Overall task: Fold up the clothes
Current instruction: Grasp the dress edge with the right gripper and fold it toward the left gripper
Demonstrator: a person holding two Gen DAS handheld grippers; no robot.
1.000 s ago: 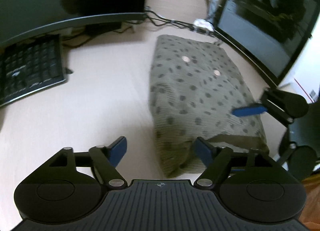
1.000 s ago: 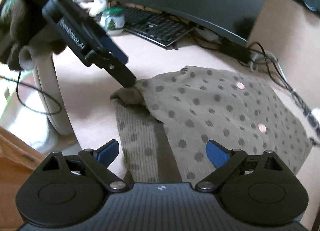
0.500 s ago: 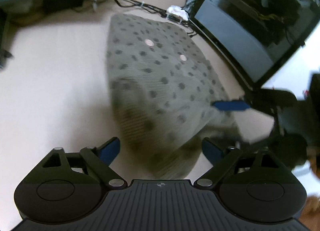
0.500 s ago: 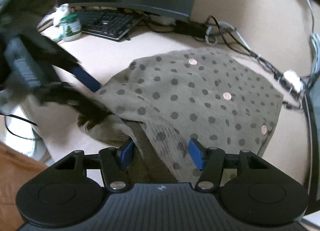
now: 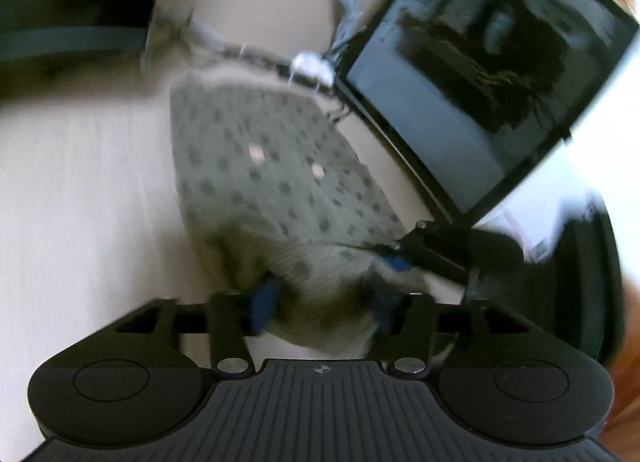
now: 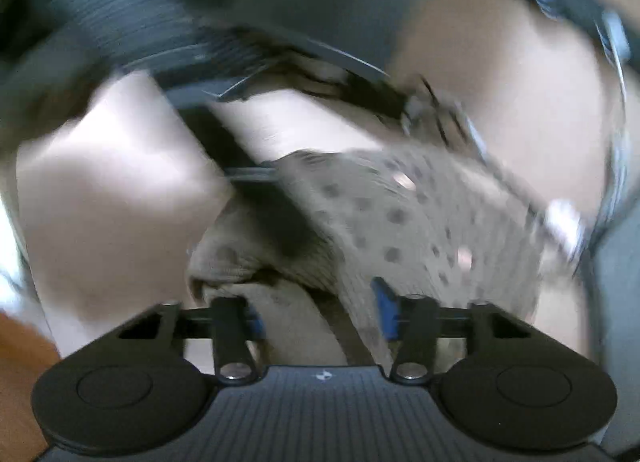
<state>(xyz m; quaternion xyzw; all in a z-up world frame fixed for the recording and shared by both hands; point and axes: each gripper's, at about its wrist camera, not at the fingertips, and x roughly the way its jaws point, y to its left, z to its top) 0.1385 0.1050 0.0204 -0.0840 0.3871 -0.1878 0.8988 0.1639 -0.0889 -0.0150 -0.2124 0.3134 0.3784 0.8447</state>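
Soft, even indoor light falls on a pale desk (image 5: 88, 190) in both views, with no hard shadows. Motion blur smears both pictures — worst in the right wrist view, where the background dissolves into grey streaks. The spotted garment (image 5: 280, 182) shows soft-edged dots. A dark screen (image 5: 480, 74) carries dim reflections, and white glare burns out the left wrist view's right edge. Fisheye bending curves the edges. Each camera's own black housing at the bottom stays sharp.

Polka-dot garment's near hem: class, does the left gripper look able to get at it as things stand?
Probably yes: the left gripper already straddles the garment's near hem, with nothing between its open fingers but cloth, though blur hides contact.
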